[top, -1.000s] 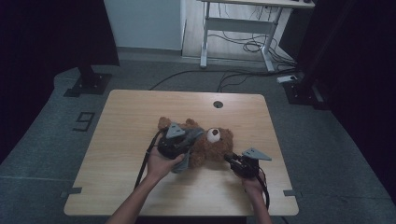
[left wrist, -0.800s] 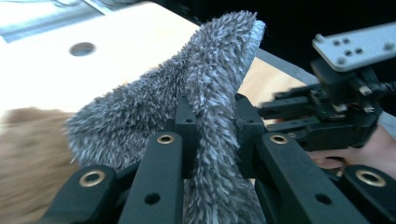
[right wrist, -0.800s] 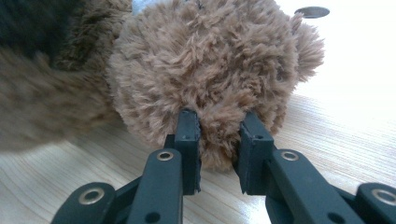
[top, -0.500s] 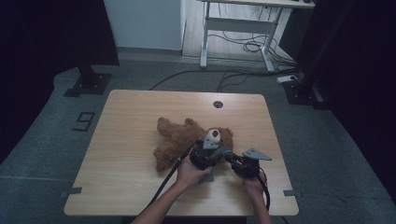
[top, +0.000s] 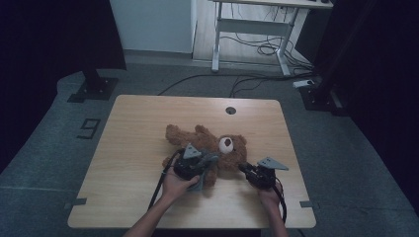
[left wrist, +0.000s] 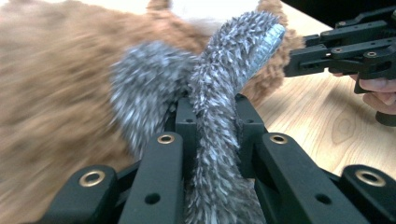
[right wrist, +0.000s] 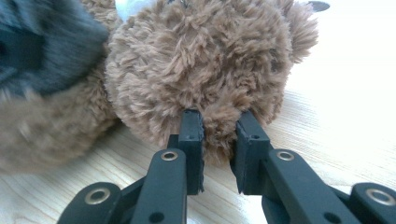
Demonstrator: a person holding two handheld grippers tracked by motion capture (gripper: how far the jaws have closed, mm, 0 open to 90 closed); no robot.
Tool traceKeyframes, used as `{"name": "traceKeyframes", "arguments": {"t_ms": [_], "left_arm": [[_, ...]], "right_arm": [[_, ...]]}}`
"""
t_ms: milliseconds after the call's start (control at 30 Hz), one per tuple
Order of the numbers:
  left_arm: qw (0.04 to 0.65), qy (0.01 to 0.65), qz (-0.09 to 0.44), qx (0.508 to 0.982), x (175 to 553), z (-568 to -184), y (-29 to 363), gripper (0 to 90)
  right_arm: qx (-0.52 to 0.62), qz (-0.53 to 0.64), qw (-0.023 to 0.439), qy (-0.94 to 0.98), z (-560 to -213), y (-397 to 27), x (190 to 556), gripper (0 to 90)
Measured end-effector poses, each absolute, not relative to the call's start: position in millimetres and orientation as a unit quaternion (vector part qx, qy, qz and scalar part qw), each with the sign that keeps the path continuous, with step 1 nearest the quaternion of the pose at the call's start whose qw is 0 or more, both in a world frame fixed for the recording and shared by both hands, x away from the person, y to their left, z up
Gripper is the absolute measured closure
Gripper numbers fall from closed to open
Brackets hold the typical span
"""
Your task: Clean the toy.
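Wooden table: left gripper clamps grey fuzzy cloth; right gripper pinches teddy bear head.

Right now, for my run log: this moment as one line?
left gripper: shut on grey furry cloth | right gripper: shut on teddy bear | table

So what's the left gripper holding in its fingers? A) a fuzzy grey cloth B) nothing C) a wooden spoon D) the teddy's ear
A: in the left gripper view, the left gripper is closed on a fuzzy grey cloth that rises in front of the brown teddy bear.
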State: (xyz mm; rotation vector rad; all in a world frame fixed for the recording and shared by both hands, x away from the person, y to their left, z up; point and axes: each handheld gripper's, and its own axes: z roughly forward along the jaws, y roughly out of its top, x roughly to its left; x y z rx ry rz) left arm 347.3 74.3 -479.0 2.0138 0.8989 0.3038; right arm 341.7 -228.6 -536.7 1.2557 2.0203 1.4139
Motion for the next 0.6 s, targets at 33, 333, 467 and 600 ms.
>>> {"name": "traceKeyframes", "arguments": {"t_ms": [33,333,467,600], "left_arm": [[0.444,0.363,0.132,0.809,343,-476,86,75.9],[0.459,0.408,0.144,0.776,344,-473,139,75.8],[0.468,0.418,0.144,0.766,346,-468,145,76.2],[0.473,0.384,0.149,0.779,344,-453,118,76.4]], "right_arm": [[0.446,0.502,0.187,0.717,-536,-229,342,75.6],[0.446,0.504,0.185,0.716,-537,-229,342,75.7],[0.447,0.504,0.185,0.716,-537,-229,342,76.0],[0.448,0.504,0.185,0.715,-537,-229,342,76.0]]}}
